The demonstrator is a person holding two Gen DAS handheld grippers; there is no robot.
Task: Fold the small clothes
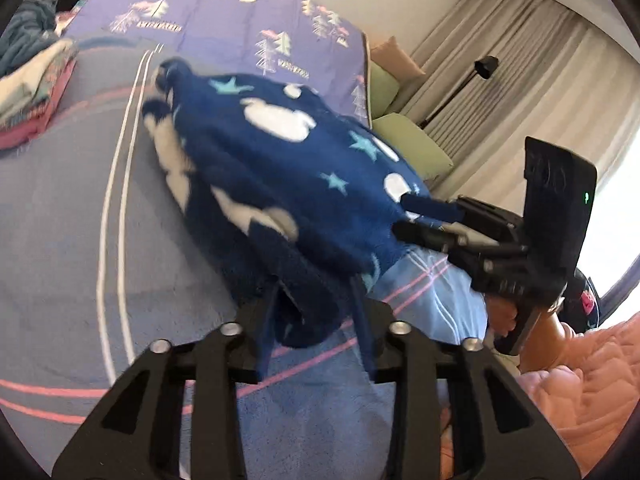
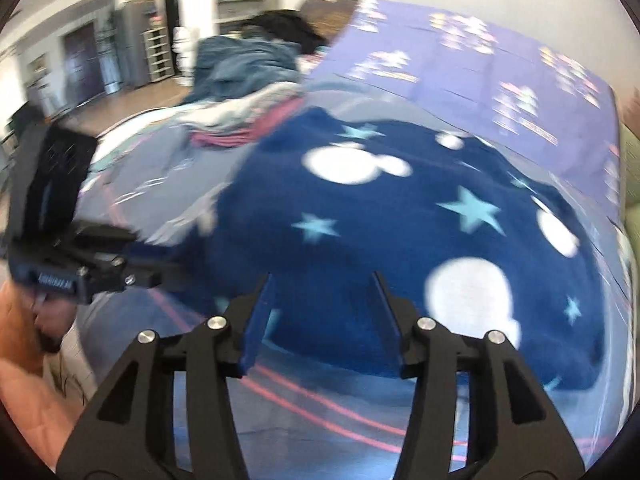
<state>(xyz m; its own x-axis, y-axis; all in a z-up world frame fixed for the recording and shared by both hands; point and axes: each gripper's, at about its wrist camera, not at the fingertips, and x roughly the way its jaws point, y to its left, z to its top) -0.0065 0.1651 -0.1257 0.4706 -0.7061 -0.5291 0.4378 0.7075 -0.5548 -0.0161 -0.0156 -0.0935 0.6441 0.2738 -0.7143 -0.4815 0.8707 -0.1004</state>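
Observation:
A dark blue fleece garment (image 1: 288, 168) with white blobs and pale stars lies bunched on the grey-blue bed sheet (image 1: 60, 240). My left gripper (image 1: 314, 286) is shut on a thick fold at its near edge. My right gripper (image 1: 412, 220) reaches in from the right at the garment's far corner, and a hand (image 1: 504, 316) holds it. In the right wrist view, the right gripper (image 2: 321, 276) stands open; the garment (image 2: 400, 220) lies between and beyond its fingers, and the pads do not press on it. The left gripper (image 2: 176, 276) comes in from the left at the garment's edge.
A stack of folded clothes (image 1: 36, 92) (image 2: 240, 128) sits further back on the bed. Behind it lies a purple quilt with tree prints (image 1: 224, 20), and a pile of jeans (image 2: 248, 60). Green cushions (image 1: 412, 140), a floor lamp (image 1: 486, 66) and a pink quilted cloth (image 1: 580, 392) are on the right.

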